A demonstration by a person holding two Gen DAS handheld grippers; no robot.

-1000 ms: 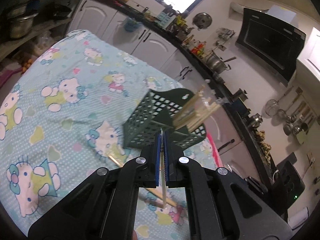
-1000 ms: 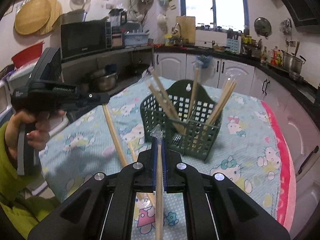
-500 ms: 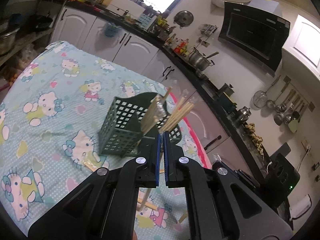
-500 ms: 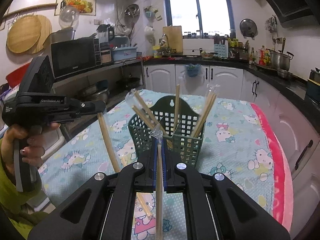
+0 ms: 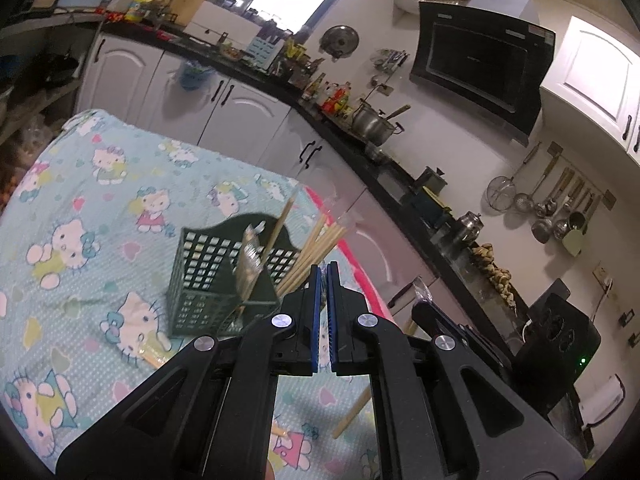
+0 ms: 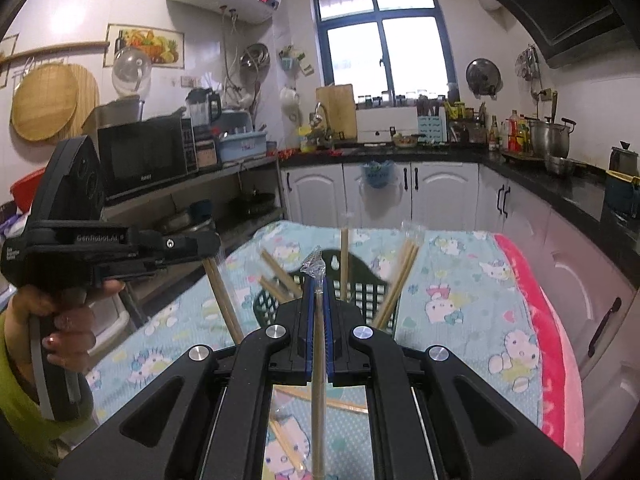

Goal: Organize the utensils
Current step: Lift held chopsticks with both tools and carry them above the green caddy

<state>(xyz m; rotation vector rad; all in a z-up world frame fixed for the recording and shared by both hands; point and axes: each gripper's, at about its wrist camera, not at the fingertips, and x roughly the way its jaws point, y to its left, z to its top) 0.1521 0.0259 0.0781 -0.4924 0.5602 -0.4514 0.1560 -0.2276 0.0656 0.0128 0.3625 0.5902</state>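
- My right gripper (image 6: 318, 280) pinches a wrapped chopstick pair (image 6: 319, 360) upright between its blue pads, the crinkled wrapper tip poking out above them.
- My left gripper (image 5: 323, 276) has its pads pressed nearly together; the right wrist view shows a bare wooden stick (image 6: 222, 296) hanging below it, so I judge it is clamped on that stick, though its own camera shows nothing between the pads.
- Over the last second both grippers have risen: the green basket (image 5: 208, 280) now sits lower and smaller in the left view, and the right view looks more across the kitchen than down at the cloth.
- The basket stands on the Hello Kitty tablecloth (image 5: 80, 208) and already holds several chopsticks, some leaning left, a bundle (image 6: 400, 280) leaning right.
- The lift means, I think, that both sticks are clear of the cloth and ready to be lowered into the basket.
- More sticks (image 6: 320, 402) lie loose on the cloth below my right gripper, so the sorting is not finished.
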